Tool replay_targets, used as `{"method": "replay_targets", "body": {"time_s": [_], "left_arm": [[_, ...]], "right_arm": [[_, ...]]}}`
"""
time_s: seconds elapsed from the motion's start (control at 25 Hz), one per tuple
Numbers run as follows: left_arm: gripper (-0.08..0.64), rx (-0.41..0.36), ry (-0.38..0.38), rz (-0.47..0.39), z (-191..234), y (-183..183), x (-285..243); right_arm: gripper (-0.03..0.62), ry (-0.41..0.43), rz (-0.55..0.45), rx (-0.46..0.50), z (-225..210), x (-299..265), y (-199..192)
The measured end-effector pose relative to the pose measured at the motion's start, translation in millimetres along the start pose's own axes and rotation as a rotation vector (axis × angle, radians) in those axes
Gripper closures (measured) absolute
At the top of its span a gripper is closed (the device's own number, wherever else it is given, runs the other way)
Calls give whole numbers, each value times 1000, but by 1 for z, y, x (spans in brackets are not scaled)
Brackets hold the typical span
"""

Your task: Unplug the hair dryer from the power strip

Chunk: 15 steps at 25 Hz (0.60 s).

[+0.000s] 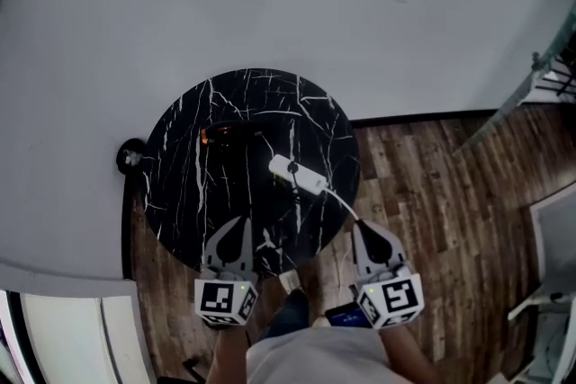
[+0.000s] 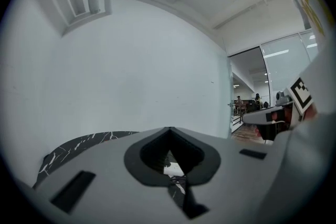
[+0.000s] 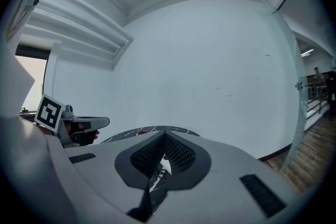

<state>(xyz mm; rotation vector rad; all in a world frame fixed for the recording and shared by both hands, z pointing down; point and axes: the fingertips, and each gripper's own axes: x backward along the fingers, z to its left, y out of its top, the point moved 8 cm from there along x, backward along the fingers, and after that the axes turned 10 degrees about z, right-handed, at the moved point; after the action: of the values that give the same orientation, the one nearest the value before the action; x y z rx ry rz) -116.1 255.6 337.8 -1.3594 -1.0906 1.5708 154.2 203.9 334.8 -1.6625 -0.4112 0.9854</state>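
While both hands sit low and close to the body, the left gripper (image 1: 239,227) and right gripper (image 1: 360,231) point almost level at the round black marble table (image 1: 180,193), at its 6 and 4 o'clock rim. The hair dryer (image 1: 227,136) (dark, hard to make out) lies at the table's 11 o'clock. The white power strip (image 1: 298,174) lies at 3 o'clock, and its white cable (image 1: 340,201) runs off toward the right gripper. Both pairs of jaws are pressed together, gripping nothing.

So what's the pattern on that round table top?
The round table top is black, marble-look, with thin white veins. It shows clearest in the head view.
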Motion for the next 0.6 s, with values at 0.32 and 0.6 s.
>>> {"method": "replay_targets", "body": {"time_s": [0.32, 0.6], "left_arm": [[569, -7, -62, 42, 48, 16, -70], [569, -12, -102, 55, 76, 19, -105]], "right_arm": [[595, -46, 31, -23, -15, -71, 28], [595, -56, 66, -41, -15, -114, 32]]}}
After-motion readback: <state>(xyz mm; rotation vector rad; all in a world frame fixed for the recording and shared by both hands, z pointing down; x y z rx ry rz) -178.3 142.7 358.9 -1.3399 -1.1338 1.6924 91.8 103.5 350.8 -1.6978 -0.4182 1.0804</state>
